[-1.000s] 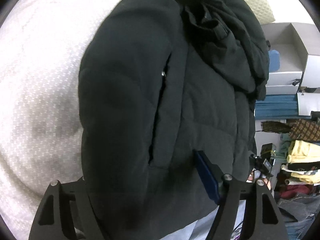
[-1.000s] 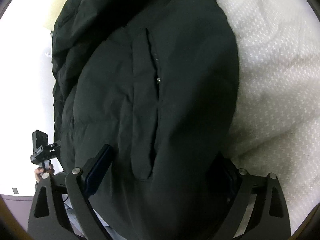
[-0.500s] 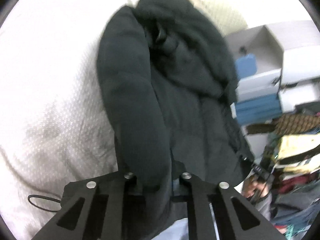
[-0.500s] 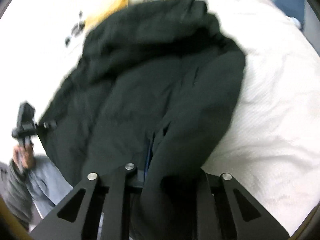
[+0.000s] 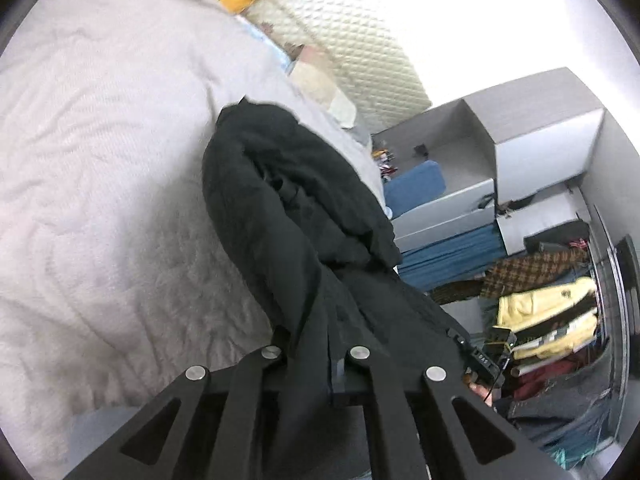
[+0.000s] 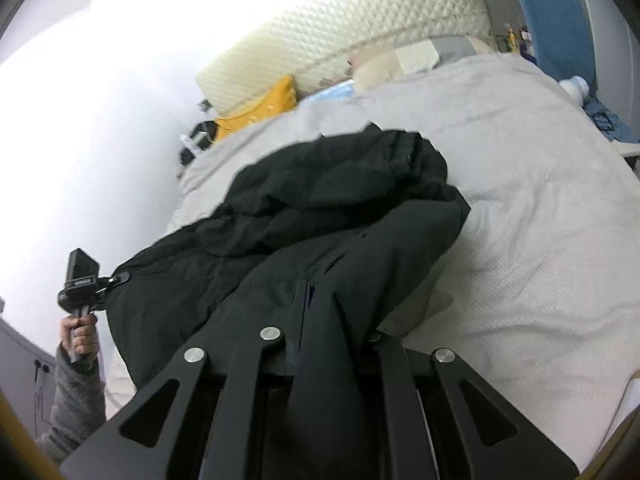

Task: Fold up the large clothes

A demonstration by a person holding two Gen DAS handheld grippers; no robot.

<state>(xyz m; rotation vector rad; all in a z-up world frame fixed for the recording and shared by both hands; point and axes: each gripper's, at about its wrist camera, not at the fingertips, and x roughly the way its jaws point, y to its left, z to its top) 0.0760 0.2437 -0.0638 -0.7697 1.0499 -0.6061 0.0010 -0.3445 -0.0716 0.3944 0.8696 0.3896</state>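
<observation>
- Plainly, the step in hand looks like the lift of the hem end of the coat [image 5: 280, 208], ahead of folding it over the part that lies on the bed [image 5: 100, 160].
- On the left, the left gripper [image 5: 316, 354] is clamped on a fold of the coat's near edge; the cloth runs up between its fingers and away along the bed's edge.
- The coat is black and padded, bunched lengthwise; its far end rests on the bed, toward the headboard [image 5: 360, 52], while the near end hangs from the grippers.
- To the right, the right gripper [image 6: 320, 336] is likewise closed on the near edge, a thick ridge of cloth pinched between its fingers.
- From the right wrist view, the coat [image 6: 320, 200] lies across the middle of the bed [image 6: 520, 220], well short of the far edge.
- Next, by judgement, both grippers should carry the held edge forward together, level, and lay it over the far end.
- The padding is thick and slippery-looking, so an uneven pull may skew the fold.
</observation>
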